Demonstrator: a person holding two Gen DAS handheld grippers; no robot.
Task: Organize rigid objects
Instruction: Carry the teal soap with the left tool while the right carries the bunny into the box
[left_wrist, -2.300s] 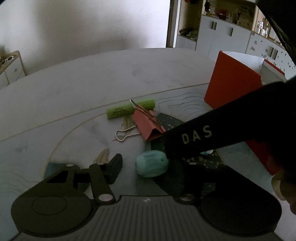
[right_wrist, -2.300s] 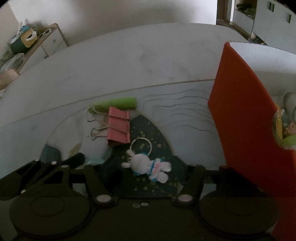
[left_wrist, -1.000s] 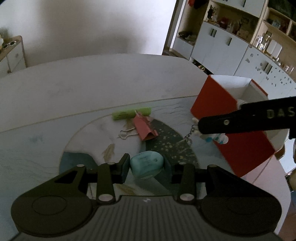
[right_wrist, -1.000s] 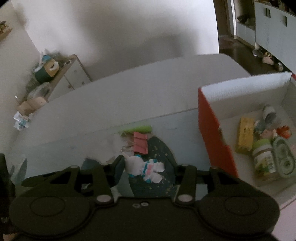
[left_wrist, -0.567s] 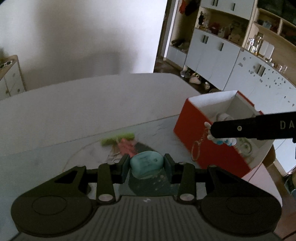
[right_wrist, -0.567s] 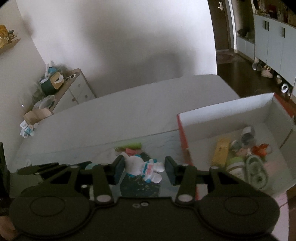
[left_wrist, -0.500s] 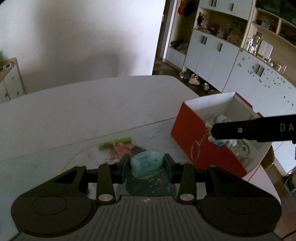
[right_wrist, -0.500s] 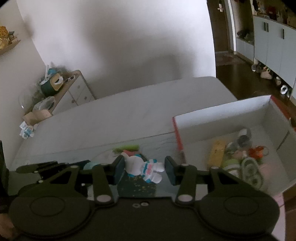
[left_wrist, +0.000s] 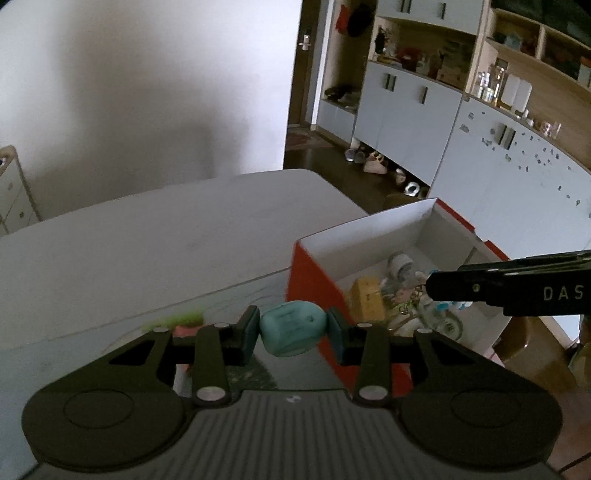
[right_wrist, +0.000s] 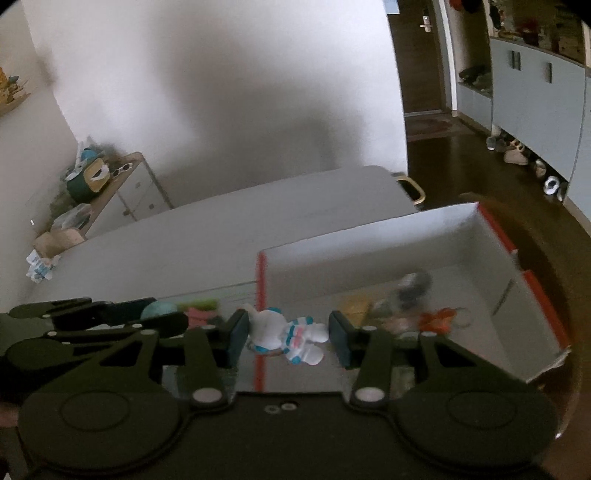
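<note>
My left gripper (left_wrist: 291, 328) is shut on a teal eraser-like block (left_wrist: 291, 328) and holds it in the air near the left wall of the red box (left_wrist: 314, 291). My right gripper (right_wrist: 288, 334) is shut on a white rabbit keychain (right_wrist: 288, 334) and holds it over the box's left edge (right_wrist: 261, 288). In the left wrist view the right gripper (left_wrist: 443, 291) reaches over the box with the rabbit hanging under it. The left gripper also shows in the right wrist view (right_wrist: 162, 317). The box holds several small items, among them a yellow block (left_wrist: 364, 299).
A green cylinder (left_wrist: 177, 318) and a pink binder clip (left_wrist: 186, 329) lie on the table mat behind my left fingers. The white table (left_wrist: 166, 229) stretches away to the left. Cabinets (left_wrist: 406, 122) and shoes on the floor stand beyond the table.
Both grippers have risen and moved right with their objects. The right gripper now hangs over the box's left edge, and the left gripper has come closer to the box.
</note>
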